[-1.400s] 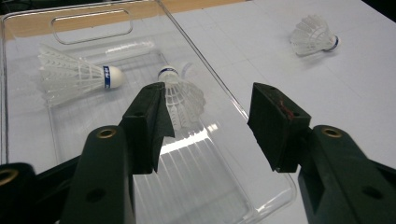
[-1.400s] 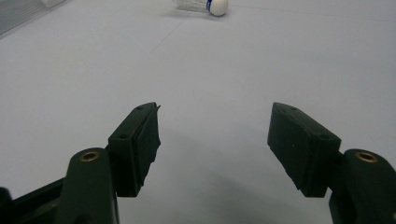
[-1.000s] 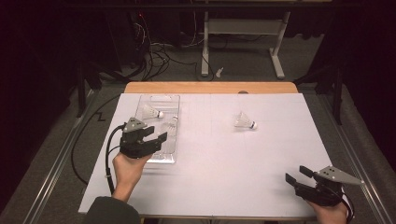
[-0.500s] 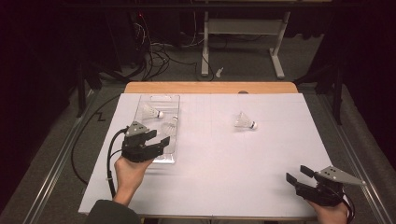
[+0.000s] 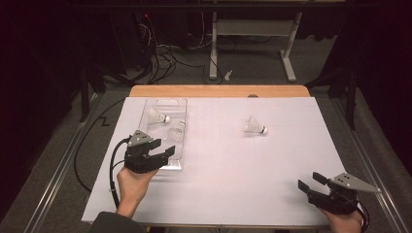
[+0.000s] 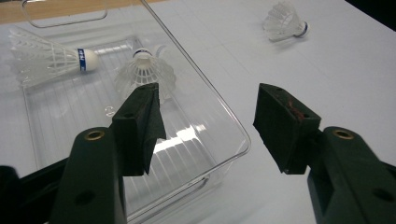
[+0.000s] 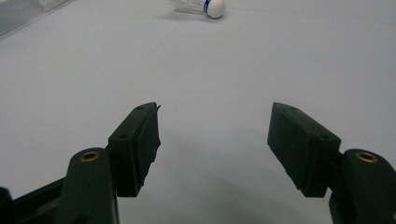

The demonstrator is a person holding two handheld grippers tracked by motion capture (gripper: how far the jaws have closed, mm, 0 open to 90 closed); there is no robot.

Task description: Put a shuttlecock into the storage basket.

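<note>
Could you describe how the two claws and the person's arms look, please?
Both the left claw and the right claw are black, each with two blocky jaws on arms with a brass-coloured rivet, and a grey three-cornered plate on top. A black cable loops from the left one. The left arm wears a dark sleeve.

Wood table edge (image 5: 218, 91) well past fingers of left gripper (image 5: 163, 146); floor cables (image 5: 160, 53) & white stand (image 5: 250, 29) farther back. White sheet (image 5: 233, 170) under fingers.
</note>
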